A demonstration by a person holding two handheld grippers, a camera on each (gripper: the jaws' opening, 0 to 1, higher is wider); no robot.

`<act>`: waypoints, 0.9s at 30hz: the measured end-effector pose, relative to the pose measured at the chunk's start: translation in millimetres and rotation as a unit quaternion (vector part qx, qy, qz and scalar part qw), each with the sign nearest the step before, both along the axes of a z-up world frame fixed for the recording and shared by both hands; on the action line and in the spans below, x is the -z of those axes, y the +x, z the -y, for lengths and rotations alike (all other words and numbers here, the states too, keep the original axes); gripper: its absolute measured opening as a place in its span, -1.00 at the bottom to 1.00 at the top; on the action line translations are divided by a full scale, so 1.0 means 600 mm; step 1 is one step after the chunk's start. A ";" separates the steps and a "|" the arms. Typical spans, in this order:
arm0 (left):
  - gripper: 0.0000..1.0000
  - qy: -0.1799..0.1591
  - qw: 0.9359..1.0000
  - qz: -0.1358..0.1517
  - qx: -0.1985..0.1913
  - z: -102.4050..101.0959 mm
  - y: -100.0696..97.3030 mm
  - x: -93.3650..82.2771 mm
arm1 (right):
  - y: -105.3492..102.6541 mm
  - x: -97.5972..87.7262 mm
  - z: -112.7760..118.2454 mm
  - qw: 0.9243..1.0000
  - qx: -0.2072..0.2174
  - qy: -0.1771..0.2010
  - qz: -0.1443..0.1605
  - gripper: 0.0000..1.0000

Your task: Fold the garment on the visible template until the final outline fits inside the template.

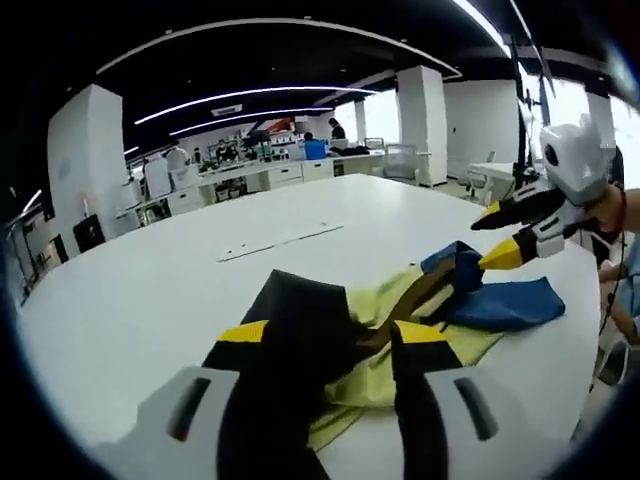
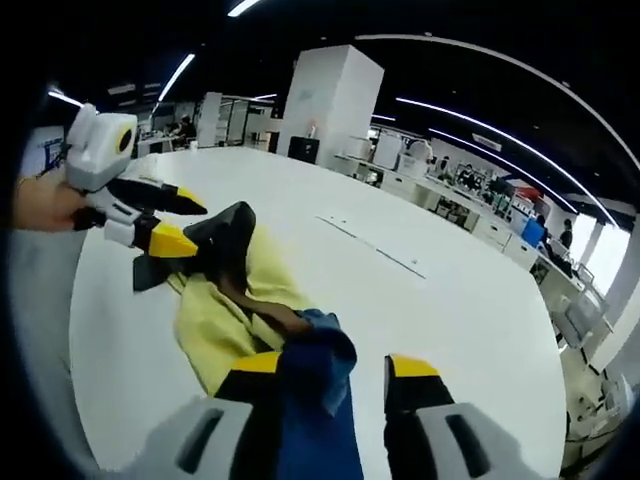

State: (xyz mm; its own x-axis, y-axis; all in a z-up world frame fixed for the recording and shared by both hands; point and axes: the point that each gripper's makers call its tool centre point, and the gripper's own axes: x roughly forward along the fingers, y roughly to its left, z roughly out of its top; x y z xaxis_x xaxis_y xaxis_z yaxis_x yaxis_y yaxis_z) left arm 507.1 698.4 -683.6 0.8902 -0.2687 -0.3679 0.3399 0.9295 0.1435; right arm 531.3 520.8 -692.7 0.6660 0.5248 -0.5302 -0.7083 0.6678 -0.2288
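Crumpled on a broad white desk (image 1: 150, 290), close to the near edge and stretched between the two tools: a garment (image 1: 400, 340) of yellow, black, blue and a strip of brown. Long axis running from the black end to the blue end — roughly parallel to that near desk edge. Plenty of bare desk beyond it on the far side; little room on the near side, with the curved edge just past the blue cloth in the left gripper view. Thin pale template lines (image 1: 280, 241) marked on the desk farther out, well apart from the cloth, none of it lying over them.

Left hand-held gripper (image 1: 330, 335) with jaws a little apart, black cloth bunched between them and seemingly pinched, though the contact itself hard to make out from its own view; in the right gripper view, closed on the black end with that end lifted off the desk. Right hand-held gripper (image 2: 335, 368) with jaws part open and blue cloth draped over and between them; in the left gripper view, its yellow tips closed around the raised blue end.

All around: an open office — white pillars (image 1: 425, 120), ceiling strip lights (image 1: 240, 95), rows of workstations (image 1: 250, 170) with a few people far off.
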 end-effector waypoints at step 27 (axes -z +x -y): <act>-1.00 0.030 0.999 0.006 -0.017 -0.049 0.016 -0.051 | 0.032 -0.012 -0.028 0.998 -0.053 0.006 0.024 -1.00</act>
